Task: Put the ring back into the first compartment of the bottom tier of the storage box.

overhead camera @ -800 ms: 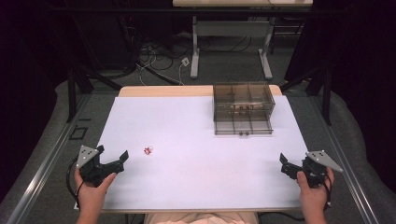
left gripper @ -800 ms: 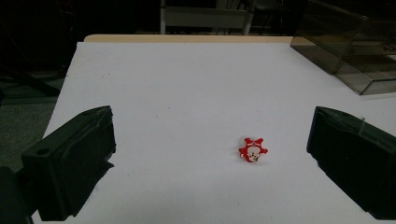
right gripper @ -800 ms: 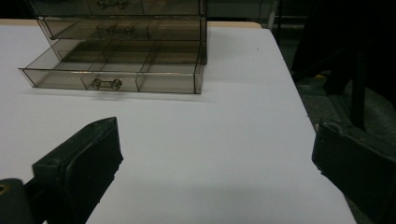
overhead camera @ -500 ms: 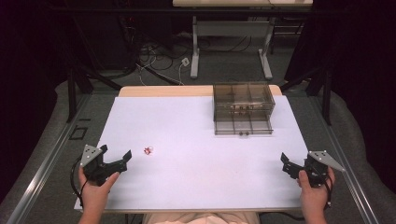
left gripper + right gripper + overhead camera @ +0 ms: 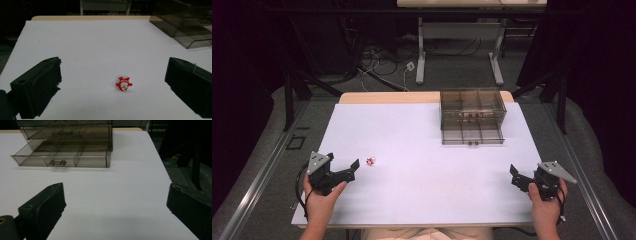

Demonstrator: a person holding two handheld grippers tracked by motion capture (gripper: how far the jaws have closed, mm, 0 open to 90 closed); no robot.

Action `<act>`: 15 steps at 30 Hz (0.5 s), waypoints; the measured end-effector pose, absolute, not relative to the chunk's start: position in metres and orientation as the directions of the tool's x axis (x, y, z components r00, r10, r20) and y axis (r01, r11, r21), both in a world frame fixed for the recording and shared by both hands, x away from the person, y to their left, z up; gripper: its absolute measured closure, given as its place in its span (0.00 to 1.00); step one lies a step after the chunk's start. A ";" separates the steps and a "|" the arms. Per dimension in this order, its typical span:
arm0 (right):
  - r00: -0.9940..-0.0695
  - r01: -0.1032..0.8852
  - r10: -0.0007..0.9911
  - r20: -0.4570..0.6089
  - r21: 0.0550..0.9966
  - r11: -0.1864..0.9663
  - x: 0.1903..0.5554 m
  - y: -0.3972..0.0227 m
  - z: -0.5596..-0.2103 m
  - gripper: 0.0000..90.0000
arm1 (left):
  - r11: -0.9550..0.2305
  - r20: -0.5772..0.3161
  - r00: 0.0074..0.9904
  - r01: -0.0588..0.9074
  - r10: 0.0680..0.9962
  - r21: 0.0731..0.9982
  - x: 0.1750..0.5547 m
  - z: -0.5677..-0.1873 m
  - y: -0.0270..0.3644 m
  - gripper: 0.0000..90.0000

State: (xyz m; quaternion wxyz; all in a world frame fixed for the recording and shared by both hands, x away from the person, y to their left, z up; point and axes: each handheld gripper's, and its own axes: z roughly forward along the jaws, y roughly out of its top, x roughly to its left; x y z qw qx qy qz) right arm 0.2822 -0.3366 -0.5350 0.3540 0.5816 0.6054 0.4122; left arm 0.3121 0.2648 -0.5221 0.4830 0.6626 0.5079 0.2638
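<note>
Near the front left corner of the white desk [image 5: 422, 145], the left tongs [image 5: 346, 171] are held low with their jaws spread wide and empty, aimed at a small red figure [image 5: 371, 161] that lies just ahead of them. From the left gripper view the reason for that pose is plain: the red figure [image 5: 123, 84] sits squarely between the two black jaws but a little beyond them, so the wide opening looks meant to straddle it before closing. It lies flat on the bare desk, well apart from everything else, which leaves room to come at it from either side.

Over at the front right, the right tongs [image 5: 521, 179] also stand wide open with nothing in them, resting close to the desk's edge. They point toward the smoky clear drawer box [image 5: 472, 115] at the far right of the desk, whose bottom drawer [image 5: 62, 157] is pulled out toward the person. That drawer is divided into compartments, and those I can see look empty; I'd guess it stands open to receive the figure, and that the right hand waits nearby to steady or shut it. Something small sits in a higher drawer, too blurred to name.
</note>
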 end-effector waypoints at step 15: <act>-0.057 0.448 0.997 0.058 0.894 -0.026 0.278 -0.338 -0.537 0.02 | -0.023 -0.155 0.359 0.446 0.920 0.895 0.334 -0.520 0.254 0.04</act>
